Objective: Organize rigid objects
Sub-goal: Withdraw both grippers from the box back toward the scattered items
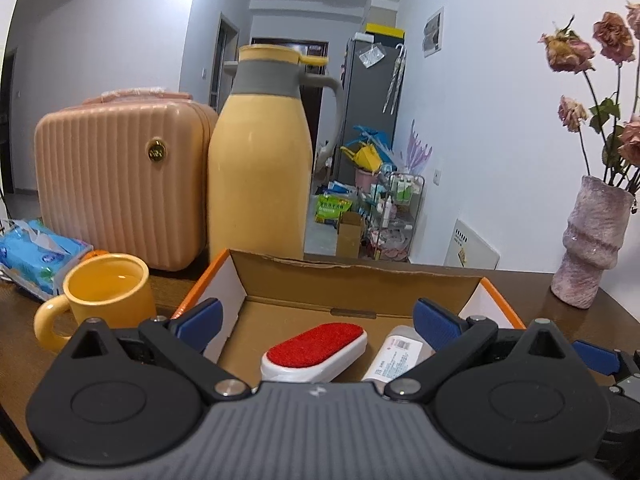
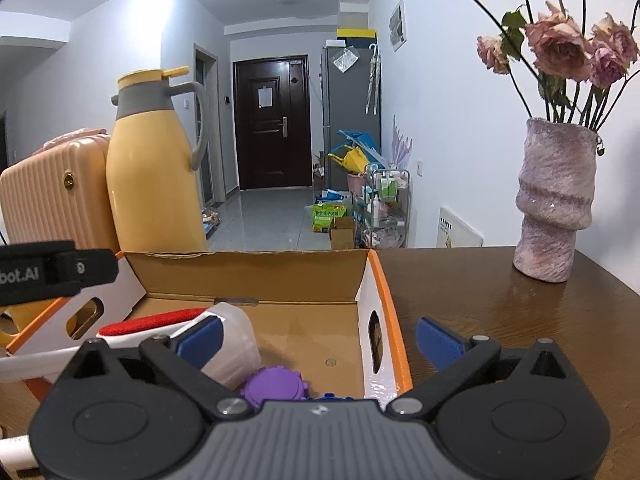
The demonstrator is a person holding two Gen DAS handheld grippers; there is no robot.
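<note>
Nearest the lenses, both tools stand empty: the left gripper has its jaws spread to their widest with nothing pressed between the blue pads, and the right gripper is likewise fully spread and holds nothing. Just beyond, at twelve o'clock of the left gripper, sits the cardboard box, open-topped, orange-edged, on the dark wooden table. Inside it lie a lint brush with a red face, a white tube at its three o'clock, and, seen from the right wrist, a translucent cup on its side with a purple lid near it; a small blue item beside the lid is too hidden to name. Judged from this, a deposit step looks finished and the next move calls for choosing another loose item. Outside the box, at ten o'clock, stands a yellow mug; farther back a yellow thermos, a pink case and a tissue pack. At two o'clock a vase holds dried flowers.
</note>
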